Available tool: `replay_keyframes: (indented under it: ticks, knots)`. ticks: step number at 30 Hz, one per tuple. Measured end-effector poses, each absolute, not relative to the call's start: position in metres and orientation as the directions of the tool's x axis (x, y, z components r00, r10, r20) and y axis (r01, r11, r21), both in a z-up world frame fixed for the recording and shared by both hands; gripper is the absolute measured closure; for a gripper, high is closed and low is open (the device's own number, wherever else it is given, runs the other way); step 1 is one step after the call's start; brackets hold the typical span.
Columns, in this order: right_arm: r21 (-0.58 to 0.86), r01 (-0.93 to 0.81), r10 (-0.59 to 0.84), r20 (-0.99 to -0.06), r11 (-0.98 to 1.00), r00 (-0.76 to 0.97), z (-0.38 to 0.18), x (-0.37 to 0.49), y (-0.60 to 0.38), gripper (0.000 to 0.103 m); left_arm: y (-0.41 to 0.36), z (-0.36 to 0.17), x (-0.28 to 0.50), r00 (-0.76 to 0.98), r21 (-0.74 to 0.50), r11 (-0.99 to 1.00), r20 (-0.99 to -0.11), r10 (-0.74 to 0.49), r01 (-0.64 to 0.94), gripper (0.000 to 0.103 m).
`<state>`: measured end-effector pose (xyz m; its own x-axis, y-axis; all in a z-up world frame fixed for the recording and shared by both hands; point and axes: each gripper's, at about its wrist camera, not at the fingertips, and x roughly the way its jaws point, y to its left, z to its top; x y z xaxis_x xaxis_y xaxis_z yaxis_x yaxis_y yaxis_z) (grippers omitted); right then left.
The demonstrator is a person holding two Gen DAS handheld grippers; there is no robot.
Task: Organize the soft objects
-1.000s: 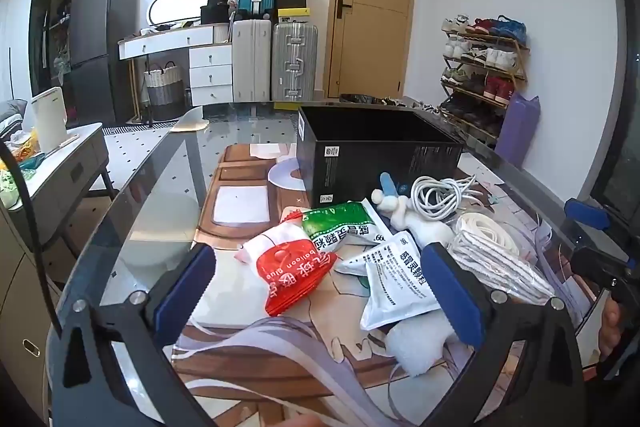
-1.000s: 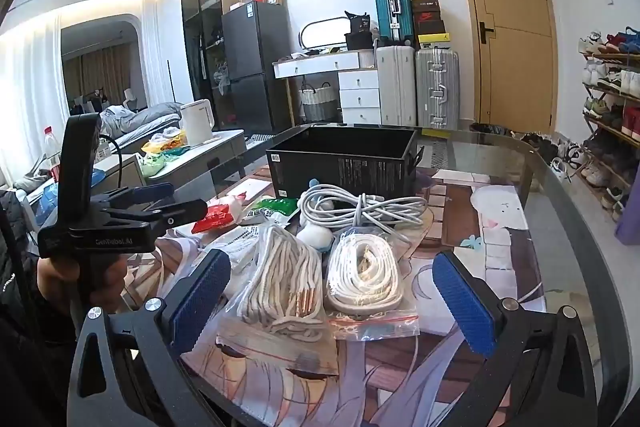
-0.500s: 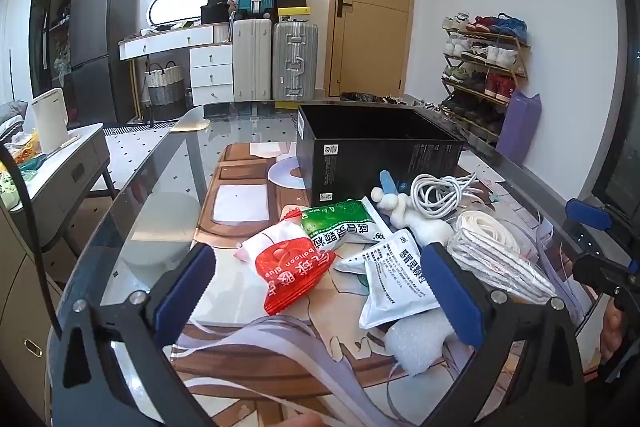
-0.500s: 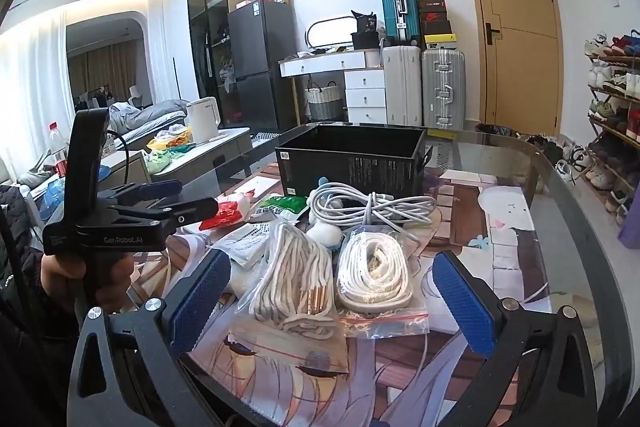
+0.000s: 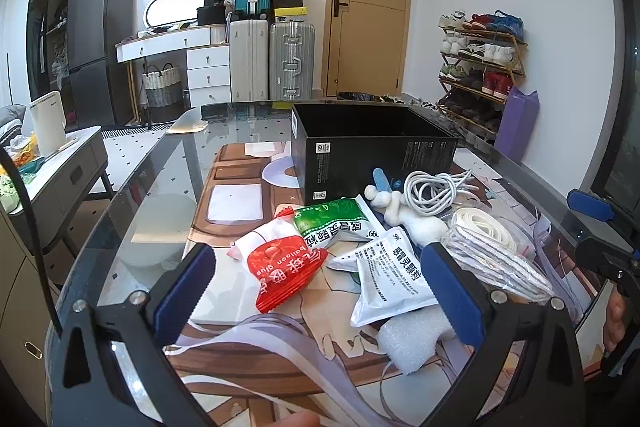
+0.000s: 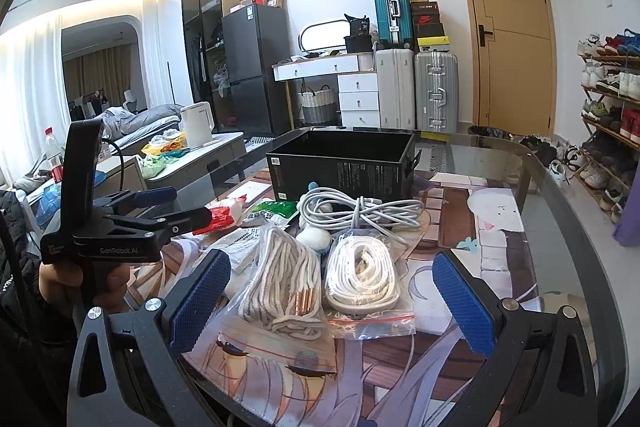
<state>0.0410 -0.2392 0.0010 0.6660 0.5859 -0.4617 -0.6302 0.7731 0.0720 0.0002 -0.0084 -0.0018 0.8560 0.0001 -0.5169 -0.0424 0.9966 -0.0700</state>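
Observation:
An open black box (image 5: 372,143) (image 6: 344,163) stands at the far side of a pile of soft items. In the left wrist view lie a red balloon packet (image 5: 282,267), a green pouch (image 5: 340,223), a white pouch (image 5: 390,275), a white foam piece (image 5: 412,341), a white plush toy (image 5: 404,215), a white cable (image 5: 436,187) and bagged cords (image 5: 492,247). The right wrist view shows two bagged cord coils (image 6: 284,283) (image 6: 362,277) and the cable (image 6: 360,207). My left gripper (image 5: 316,287) is open above the packets. My right gripper (image 6: 328,299) is open over the cord bags.
The items lie on a printed mat (image 6: 496,227) on a glass table (image 5: 160,187). My left gripper also shows at the left of the right wrist view (image 6: 160,207). Suitcases (image 5: 272,59), a dresser and a shoe rack (image 5: 480,67) stand beyond the table.
The right gripper has dropped slightly toward the cord bags, which sit a little higher in its view. The left gripper has barely moved. Both stay open.

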Motion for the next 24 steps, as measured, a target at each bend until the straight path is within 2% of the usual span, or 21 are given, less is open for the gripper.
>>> replay_keyframes:
  ticks: [24]
  knots:
    - [0.073, -0.633, 0.586, -0.469, 0.771, 0.66, -0.0017, 0.0425, -0.2388, 0.0, -0.0072, -0.0064, 0.0018, 0.852, -0.061, 0.997, -0.523, 0.014, -0.054, 0.0]
